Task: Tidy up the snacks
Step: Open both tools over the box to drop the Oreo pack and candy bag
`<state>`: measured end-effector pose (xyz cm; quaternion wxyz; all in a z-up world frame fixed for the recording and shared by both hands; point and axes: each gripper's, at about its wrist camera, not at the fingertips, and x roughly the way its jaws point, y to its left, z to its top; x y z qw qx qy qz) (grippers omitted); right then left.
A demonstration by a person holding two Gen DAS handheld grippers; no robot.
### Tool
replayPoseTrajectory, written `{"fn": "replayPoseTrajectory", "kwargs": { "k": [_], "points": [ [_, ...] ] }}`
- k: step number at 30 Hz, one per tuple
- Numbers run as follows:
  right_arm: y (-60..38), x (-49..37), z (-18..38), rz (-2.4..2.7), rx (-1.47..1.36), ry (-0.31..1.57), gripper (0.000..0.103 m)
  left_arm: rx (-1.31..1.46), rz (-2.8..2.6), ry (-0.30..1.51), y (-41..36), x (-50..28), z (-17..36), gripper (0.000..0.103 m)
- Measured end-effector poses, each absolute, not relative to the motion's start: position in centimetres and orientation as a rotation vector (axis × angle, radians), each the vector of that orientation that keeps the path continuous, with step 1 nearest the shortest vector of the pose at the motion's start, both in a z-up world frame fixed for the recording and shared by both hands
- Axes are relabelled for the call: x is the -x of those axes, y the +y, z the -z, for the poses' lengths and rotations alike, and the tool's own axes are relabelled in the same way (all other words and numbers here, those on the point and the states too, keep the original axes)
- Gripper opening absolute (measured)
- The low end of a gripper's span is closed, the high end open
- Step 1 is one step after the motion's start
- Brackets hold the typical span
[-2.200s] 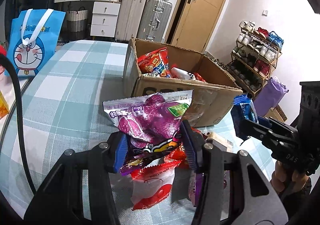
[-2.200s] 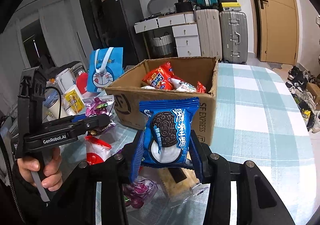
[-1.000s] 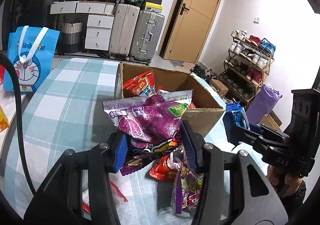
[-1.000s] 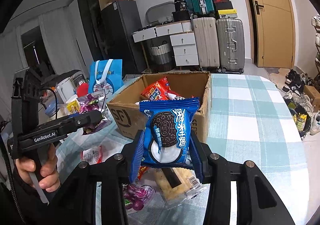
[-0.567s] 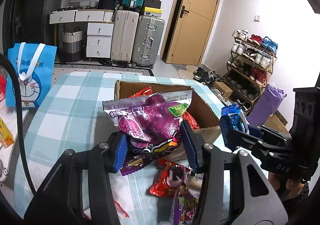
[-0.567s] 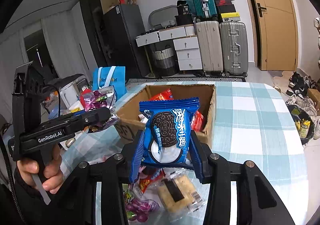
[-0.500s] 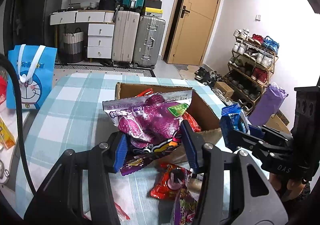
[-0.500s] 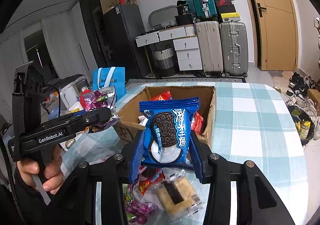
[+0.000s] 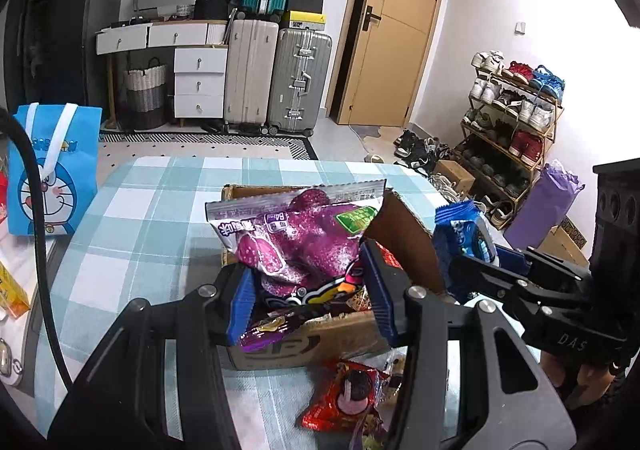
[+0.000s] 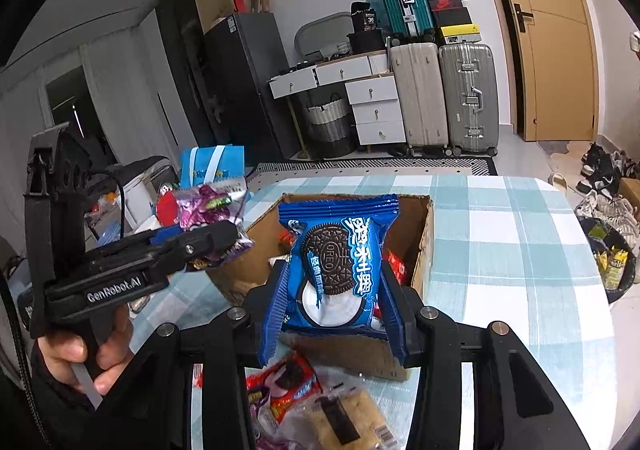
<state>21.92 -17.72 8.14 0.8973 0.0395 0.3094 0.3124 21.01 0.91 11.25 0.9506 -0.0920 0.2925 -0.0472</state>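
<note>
Blue-padded jaws of the left gripper (image 9: 306, 292) pinch a purple snack bag (image 9: 296, 238), and the right gripper (image 10: 334, 310) clamps a blue Oreo packet (image 10: 340, 266). Both crinkled packs hang above the open cardboard box (image 10: 424, 250) on the checked surface (image 10: 520, 250).

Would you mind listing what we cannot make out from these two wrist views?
- Left wrist view: most of the cardboard box interior is hidden behind the purple snack bag held in the left gripper.
- Right wrist view: the blue Oreo pack in the right gripper covers the middle of the box.
- Right wrist view: the loose snacks on the table are cut off by the gripper frame and the bottom edge.
</note>
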Motion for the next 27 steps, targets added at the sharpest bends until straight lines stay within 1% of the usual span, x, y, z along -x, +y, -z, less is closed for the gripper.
{"fn": "replayPoseTrajectory", "kwargs": {
  "k": [18, 27],
  "points": [
    [-15.5, -24.7, -8.1, -0.634, -0.069, 0.655, 0.044, 0.176, 0.083, 0.645, 1.0, -26.3, -9.1, 0.046],
    [-14.7, -26.8, -6.9, -0.626, -0.05, 0.692, 0.044, 0.138, 0.08, 0.685, 0.2, -28.7, -7.2, 0.046]
  ]
}}
